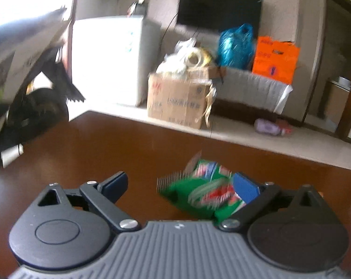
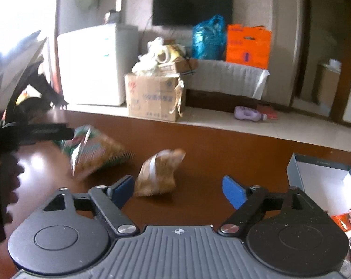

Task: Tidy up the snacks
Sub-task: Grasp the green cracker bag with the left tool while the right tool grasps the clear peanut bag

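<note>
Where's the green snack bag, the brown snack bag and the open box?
green snack bag (image 1: 198, 197): left wrist view, on its front.
brown snack bag (image 2: 158, 174): right wrist view, on its middle.
open box (image 2: 324, 176): right wrist view, on its white inner wall.

Your green packet (image 1: 198, 193) is smeared with blur, print unreadable, its right end hidden behind your left claw's pad. The box (image 2: 324, 174) runs off the right edge. The brown packet (image 2: 158, 174) shows no readable label.

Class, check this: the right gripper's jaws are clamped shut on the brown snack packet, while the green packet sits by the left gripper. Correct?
Not quite. The right wrist view shows the right gripper open, its jaws apart, with the brown snack packet on the table between them. The green packet is by the left gripper.
</note>
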Demonstrator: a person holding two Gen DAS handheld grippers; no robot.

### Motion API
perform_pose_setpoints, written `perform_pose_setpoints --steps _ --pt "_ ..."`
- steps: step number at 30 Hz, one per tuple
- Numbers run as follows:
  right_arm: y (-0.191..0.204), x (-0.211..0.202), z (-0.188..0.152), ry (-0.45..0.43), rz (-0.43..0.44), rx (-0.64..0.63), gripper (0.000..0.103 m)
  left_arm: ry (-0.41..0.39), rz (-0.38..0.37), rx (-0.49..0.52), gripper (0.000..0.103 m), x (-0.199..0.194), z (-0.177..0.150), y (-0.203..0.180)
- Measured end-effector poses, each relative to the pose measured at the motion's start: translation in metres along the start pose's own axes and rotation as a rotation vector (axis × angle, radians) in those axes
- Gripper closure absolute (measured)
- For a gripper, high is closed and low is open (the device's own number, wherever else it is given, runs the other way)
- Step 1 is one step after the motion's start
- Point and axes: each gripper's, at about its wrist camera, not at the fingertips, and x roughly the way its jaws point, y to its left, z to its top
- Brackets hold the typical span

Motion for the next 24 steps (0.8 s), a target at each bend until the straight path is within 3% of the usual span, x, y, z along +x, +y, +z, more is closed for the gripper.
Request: perform_pose_setpoints --steps 3,8,10,12,13,16,24 --pt "0.008 0.027 0.022 0.027 0.010 -0.010 0.017 -0.018 0.008 0.069 0.003 0.011 0.010 -0.008" --pt "0.028 0.088 0.034 0.134 -0.063 -0.105 0.013 0.050 0.006 0.235 0.003 0.056 0.016 -0.030" --pt "0.029 0.107 0.028 0.174 -0.081 -0.115 0.016 0.069 -0.029 0.235 0.003 0.068 0.017 -0.033" --pt "0.025 0.118 0.022 0.198 -0.036 -0.073 0.020 0.114 -0.086 0.224 0.003 0.077 0.017 -0.034" --pt "0.023 0.121 0.019 0.204 -0.019 -0.049 0.024 0.124 -0.112 0.240 0.003 0.078 0.016 -0.037" --pt "0.024 0.126 0.009 0.234 0.035 -0.066 0.049 0.159 -0.147 0.290 0.001 0.081 0.004 -0.043" --pt "0.020 0.089 -0.013 0.217 0.065 -0.104 0.054 0.143 -0.160 0.299 0.001 0.047 -0.025 -0.046"
